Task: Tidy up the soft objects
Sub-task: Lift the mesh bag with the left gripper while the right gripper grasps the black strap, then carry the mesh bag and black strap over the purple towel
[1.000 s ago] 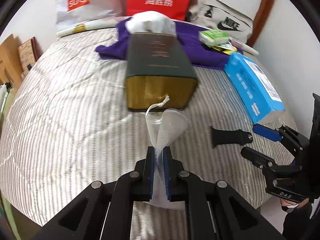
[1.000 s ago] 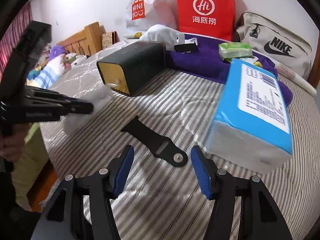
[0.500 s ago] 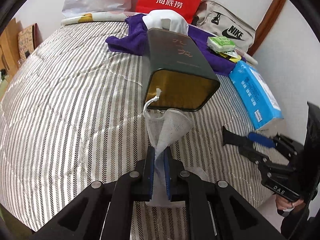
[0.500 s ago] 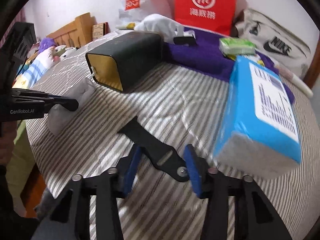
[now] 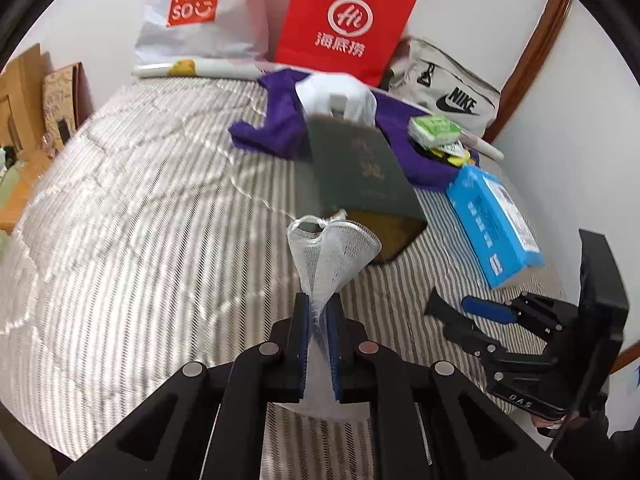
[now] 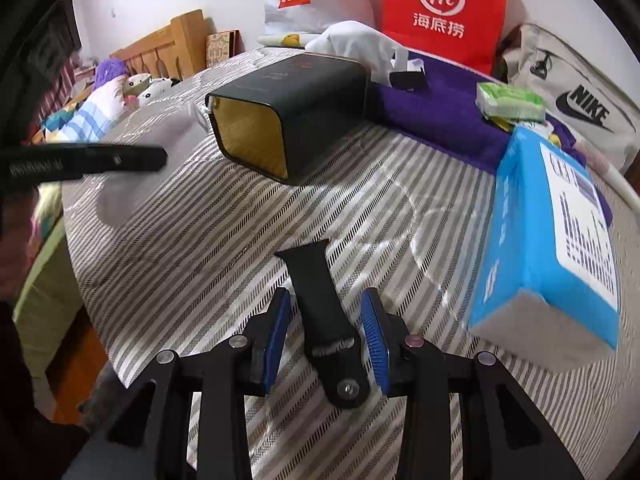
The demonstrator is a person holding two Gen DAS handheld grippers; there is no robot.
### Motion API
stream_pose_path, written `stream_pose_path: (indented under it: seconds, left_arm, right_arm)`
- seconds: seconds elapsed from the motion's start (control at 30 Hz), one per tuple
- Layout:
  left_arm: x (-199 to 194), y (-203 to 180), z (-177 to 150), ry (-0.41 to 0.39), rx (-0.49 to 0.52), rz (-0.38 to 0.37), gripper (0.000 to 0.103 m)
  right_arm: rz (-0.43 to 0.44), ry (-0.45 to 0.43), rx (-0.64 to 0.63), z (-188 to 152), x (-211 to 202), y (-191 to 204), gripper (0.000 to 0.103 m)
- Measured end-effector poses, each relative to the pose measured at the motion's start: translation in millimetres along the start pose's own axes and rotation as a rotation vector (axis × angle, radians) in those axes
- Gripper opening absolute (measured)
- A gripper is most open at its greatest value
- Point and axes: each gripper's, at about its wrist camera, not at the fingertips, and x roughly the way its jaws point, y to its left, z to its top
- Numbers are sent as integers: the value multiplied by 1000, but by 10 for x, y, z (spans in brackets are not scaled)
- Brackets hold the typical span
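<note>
On the striped bed (image 5: 120,208), left claw (image 5: 318,312) clenched on white mesh pouch (image 5: 332,248) – held just before the dark green tin's (image 5: 360,168) gold mouth; right claw (image 6: 326,320) released, straddling black watch strap (image 6: 320,304), blue tissue pack (image 6: 552,232) at right.

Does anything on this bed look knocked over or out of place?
The dark green box lies tipped on its side, its gold-lined open end facing the bed's edge. A lone black strap lies on the striped cover between the right gripper's open fingers.

Bare striped bedspread (image 5: 132,216) left of box (image 5: 360,172); blue pack (image 6: 552,240) blocks right
</note>
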Motion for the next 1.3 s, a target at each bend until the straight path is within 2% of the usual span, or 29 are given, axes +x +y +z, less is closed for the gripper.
stream_pose_path:
  seconds: [0.03,0.1,0.23,0.4,0.43,0.47,0.63,0.8,1.3]
  left_arm:
    - [-26,10,22,-5,-1,3,9]
    - [-63,11,70,-11,-5,9,9]
    - [-113,5,133,-18,-12,22,9]
    - [-130,-25,189,-13,-34,-19,9]
    - [-133,-41,202,-15,-33,-22,9]
    - [-136,-63,216,-16,-28,-24,9]
    - [-185,-177,312,-19,-1,-21,9]
    - [-242,-246,417,-36,12,-25,9]
    - [-287,-474,583,-60,56,-41,7]
  right_arm:
    - [3,-2,0,2,-2,-1,35]
    - [9,2,8,24,6,-6,23]
    - [26,28,5,29,7,-6,22]
    - [62,15,-3,38,34,-8,33]
    - [51,6,-1,41,41,5,30]
    - [33,-4,-15,44,47,24,22]
    - [53,11,8,67,21,-19,20]
    - [60,-26,48,64,-209,-101,20]
    - [-44,-76,181,-204,-910,-587,20]
